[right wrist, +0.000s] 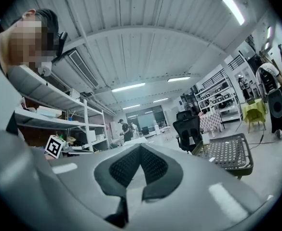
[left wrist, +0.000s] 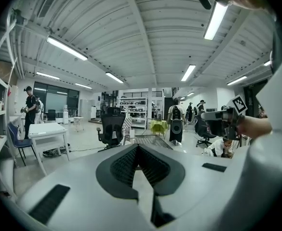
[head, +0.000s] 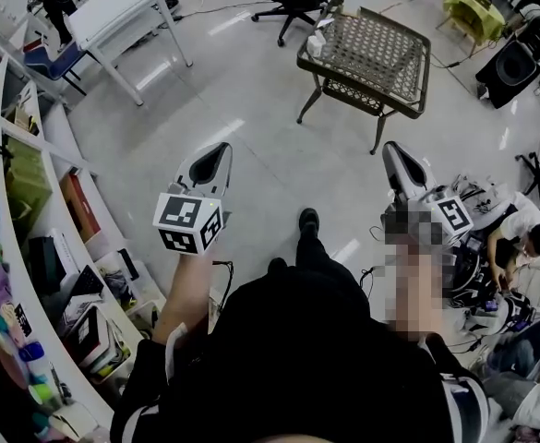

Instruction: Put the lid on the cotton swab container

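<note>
Ahead of the left tongs (head: 223, 148) and right tongs (head: 389, 148): a mesh-topped table (head: 380, 49), well apart from us across bare floor. Small white items (head: 318, 42) sit at its corner on the left tongs' side.
Task's thing: we take the cotton swab container and its lid to be among those white items, but they are too small to tell apart.
Left tongs: raised, pointing toward the table. Jaws pressed tip to tip, nothing between them.
Right tongs: level with the left, same heading. Jaws likewise closed and empty.
Outboard of the left tongs: shelving (head: 30, 247) crowded with goods.
Outboard of the right tongs: a crouched person (head: 514, 229) and a clutter of gear and cables (head: 480, 197).
Stage, by our judgement: not begun, approach to come.
Risk one: the items stand near the table's edge, so a closed tip arriving low could nudge one off.
Risk two: a light lid on open mesh may tip or skid if pinched off-centre.
Risk three: jaws must part before reaching in. Opening late means pushing, not gripping.
Risk four: floor clutter on the right tongs' side could catch a foot.
</note>
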Action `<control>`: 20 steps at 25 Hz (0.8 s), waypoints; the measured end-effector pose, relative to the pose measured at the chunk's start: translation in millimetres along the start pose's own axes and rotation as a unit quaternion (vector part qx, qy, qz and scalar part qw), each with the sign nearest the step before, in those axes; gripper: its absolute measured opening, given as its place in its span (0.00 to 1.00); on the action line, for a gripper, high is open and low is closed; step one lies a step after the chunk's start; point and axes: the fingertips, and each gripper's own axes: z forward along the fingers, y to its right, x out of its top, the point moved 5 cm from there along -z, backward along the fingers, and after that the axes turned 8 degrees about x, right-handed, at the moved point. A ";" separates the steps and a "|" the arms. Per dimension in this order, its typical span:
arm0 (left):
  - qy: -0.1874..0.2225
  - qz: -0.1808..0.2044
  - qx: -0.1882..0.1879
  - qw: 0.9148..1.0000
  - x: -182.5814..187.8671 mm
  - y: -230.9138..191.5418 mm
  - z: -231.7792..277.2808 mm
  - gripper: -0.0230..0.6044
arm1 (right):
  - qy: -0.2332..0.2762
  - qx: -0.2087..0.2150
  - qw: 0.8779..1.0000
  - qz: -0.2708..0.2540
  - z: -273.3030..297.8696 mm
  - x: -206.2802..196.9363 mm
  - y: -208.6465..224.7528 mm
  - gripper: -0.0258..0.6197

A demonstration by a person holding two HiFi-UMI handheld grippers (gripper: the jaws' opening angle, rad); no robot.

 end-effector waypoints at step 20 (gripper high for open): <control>-0.058 0.014 -0.002 0.998 34.2 20.2 195.4 0.05 | -0.013 0.021 0.998 0.061 87.5 12.6 194.5 0.05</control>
